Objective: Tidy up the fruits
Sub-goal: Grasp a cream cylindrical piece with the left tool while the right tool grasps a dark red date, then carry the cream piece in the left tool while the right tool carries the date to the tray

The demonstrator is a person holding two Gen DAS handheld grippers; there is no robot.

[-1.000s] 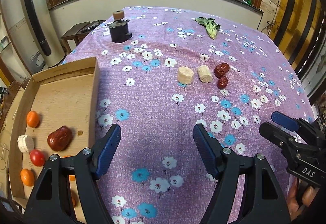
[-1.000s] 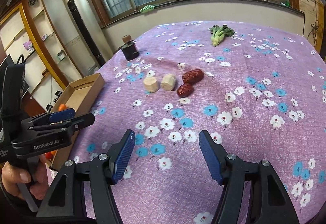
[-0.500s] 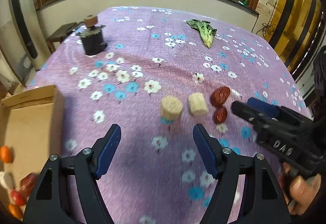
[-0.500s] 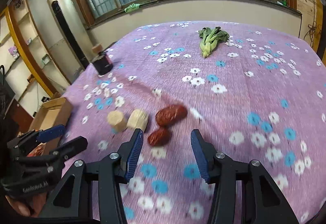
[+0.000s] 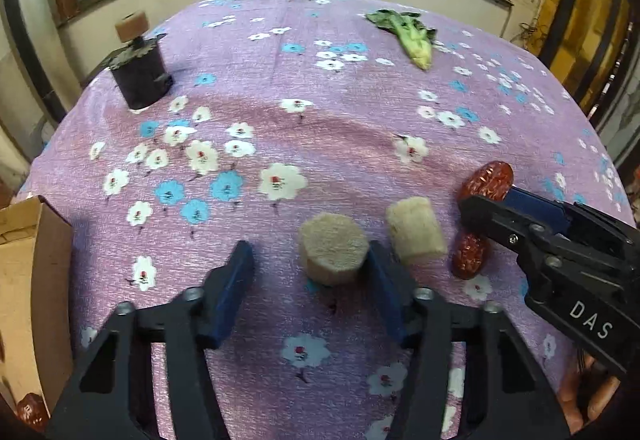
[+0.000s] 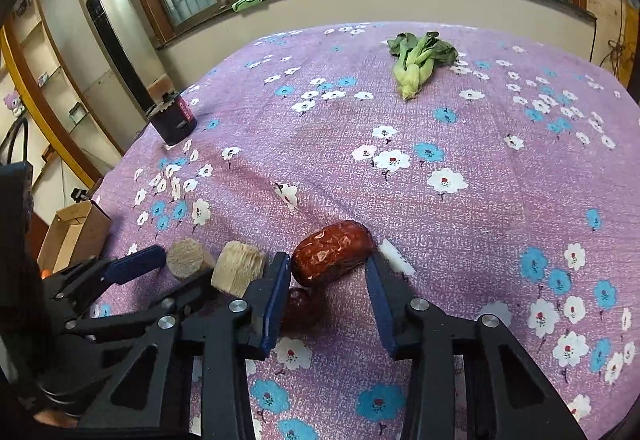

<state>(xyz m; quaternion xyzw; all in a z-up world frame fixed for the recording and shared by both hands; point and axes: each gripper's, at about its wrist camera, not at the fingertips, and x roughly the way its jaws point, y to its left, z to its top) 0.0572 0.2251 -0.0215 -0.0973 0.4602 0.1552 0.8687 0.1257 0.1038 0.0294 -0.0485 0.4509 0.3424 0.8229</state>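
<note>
While both grippers sit low over the purple floral-print tabletop (image 5: 340,143), neither has hold of anything. Left gripper (image 5: 308,272): blue-padded fingers (image 5: 236,280) spread wide, pale beige cylindrical chunk (image 5: 333,254) between them, tight against the right pad, clear gap to the left pad. Second pale beige cylinder, lying tilted (image 5: 416,236), sits just outside at 3 o'clock of the first.

Right gripper (image 6: 328,280): fingers (image 6: 276,296) also wide open, bracketing the large wrinkled dark-red date (image 6: 332,258); date looks in contact with or just off the left pad, small gap to the right pad. Cannot tell whether it actually touches. Smaller dark-red date (image 6: 300,306) lies at 7 o'clock of the big one, partly hidden behind the left pad.

Other items: green leafy vegetable bunch (image 6: 418,65) far across the cloth at 12 o'clock; black cylindrical device with a tan cap (image 5: 140,73) at 10 o'clock; brown cardboard box (image 5: 32,280) off the tabletop edge at 9 o'clock, a red fruit visible at its bottom corner.
</note>
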